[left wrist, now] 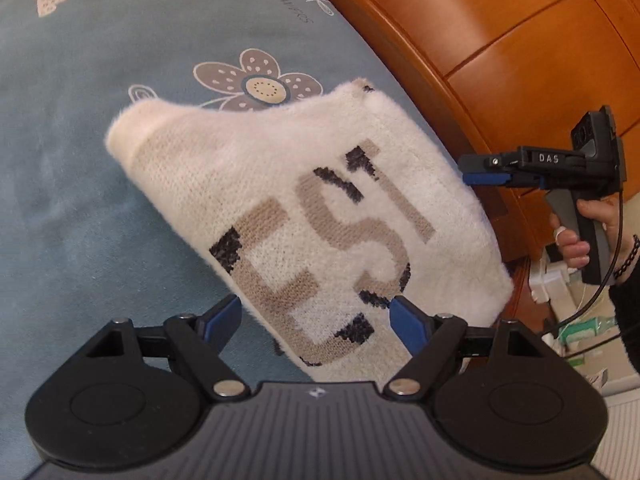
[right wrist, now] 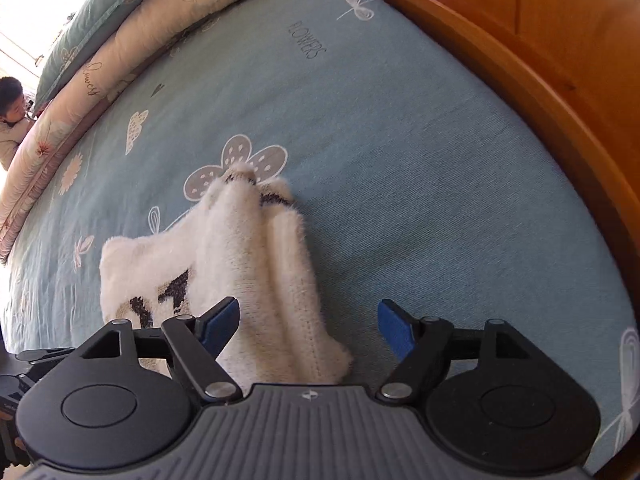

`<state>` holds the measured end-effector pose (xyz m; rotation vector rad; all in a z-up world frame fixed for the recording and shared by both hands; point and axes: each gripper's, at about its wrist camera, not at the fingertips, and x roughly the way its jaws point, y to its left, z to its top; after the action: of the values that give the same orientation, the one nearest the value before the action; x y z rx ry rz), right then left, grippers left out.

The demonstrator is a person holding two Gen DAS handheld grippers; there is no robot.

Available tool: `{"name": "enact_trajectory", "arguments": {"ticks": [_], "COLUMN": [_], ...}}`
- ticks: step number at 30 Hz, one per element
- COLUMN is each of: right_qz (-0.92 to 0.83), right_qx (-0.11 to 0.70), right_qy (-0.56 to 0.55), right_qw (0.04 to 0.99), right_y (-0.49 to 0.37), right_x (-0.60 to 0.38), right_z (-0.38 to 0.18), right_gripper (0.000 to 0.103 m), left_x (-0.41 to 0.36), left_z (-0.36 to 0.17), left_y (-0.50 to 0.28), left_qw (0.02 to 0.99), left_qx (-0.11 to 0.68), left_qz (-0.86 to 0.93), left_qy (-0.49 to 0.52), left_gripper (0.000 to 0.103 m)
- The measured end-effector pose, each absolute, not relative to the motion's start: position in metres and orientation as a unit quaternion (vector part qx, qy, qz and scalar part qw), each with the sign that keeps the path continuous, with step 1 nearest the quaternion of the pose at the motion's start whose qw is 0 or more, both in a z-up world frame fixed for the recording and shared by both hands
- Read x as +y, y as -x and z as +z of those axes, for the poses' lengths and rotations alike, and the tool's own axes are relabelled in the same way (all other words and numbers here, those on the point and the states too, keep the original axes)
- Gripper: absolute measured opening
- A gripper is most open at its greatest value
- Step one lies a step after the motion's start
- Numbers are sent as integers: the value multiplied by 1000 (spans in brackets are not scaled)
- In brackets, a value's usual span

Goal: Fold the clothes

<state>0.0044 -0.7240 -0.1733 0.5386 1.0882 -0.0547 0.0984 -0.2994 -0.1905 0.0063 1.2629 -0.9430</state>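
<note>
The sweater (left wrist: 304, 216) is lying folded on the bed (left wrist: 80, 200), near the wooden frame (left wrist: 500, 60), its lettered face up. It is looking thick, fuzzy and soft: probably light, limp and prone to sagging or unfolding if it is lifted by one corner, though the pile should be giving the pads good friction. The best holds are likely the doubled edges, pinching through all layers, one gripper at each end of a side.

The left gripper (left wrist: 316, 320) is hovering above the near edge with its jaws spread wide and nothing between the pads. The right gripper (right wrist: 308, 320) is also standing wide and empty, over the narrow bunched end of the sweater; in the left wrist view it is sitting beyond the far edge, held by a hand (left wrist: 576, 240).

The sheet is lying bare to the left and beyond the sweater, giving ample room. The frame is running close on the right, so moves that way are risking a knock.
</note>
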Motion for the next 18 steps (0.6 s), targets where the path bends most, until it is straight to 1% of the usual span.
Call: {"name": "enact_trajectory", "arguments": {"ticks": [1, 3, 4, 5, 7, 9, 11, 13, 15, 18], "right_qz": [-32, -33, -24, -14, 6, 9, -9, -22, -28, -31], "right_qx": [500, 484, 480, 480, 488, 514, 541, 562, 562, 557], "right_qy": [-243, -219, -197, -174, -124, -61, 7, 10, -32, -66], "right_qw": [830, 847, 855, 860, 864, 856, 841, 827, 826, 827], "right_y": [2, 15, 22, 25, 26, 22, 19, 19, 19, 19], "right_x": [-720, -706, -694, -679, -654, -626, -607, -609, -619, -630], "right_z": [-163, -146, -139, -134, -133, -146, -165, -188, -201, -204], "right_gripper": [77, 65, 58, 53, 46, 45, 44, 44, 44, 44], "left_x": [-309, -325, -353, -378, -397, -411, -422, -434, -441, -450], "left_z": [-181, -165, -159, -154, -154, -157, -171, -185, -191, -192], "left_y": [-94, -82, -75, -67, -53, -43, -40, -41, -40, -38], "left_qw": [711, 720, 718, 716, 703, 684, 672, 665, 660, 654], "left_qx": [554, 519, 497, 474, 433, 404, 396, 397, 391, 389], "left_qz": [-432, -454, -474, -493, -529, -558, -570, -571, -574, -576], "left_qy": [-28, -82, -113, -143, -197, -240, -259, -271, -287, -298], "left_gripper": [81, 81, 81, 81, 81, 81, 81, 82, 87, 89]}}
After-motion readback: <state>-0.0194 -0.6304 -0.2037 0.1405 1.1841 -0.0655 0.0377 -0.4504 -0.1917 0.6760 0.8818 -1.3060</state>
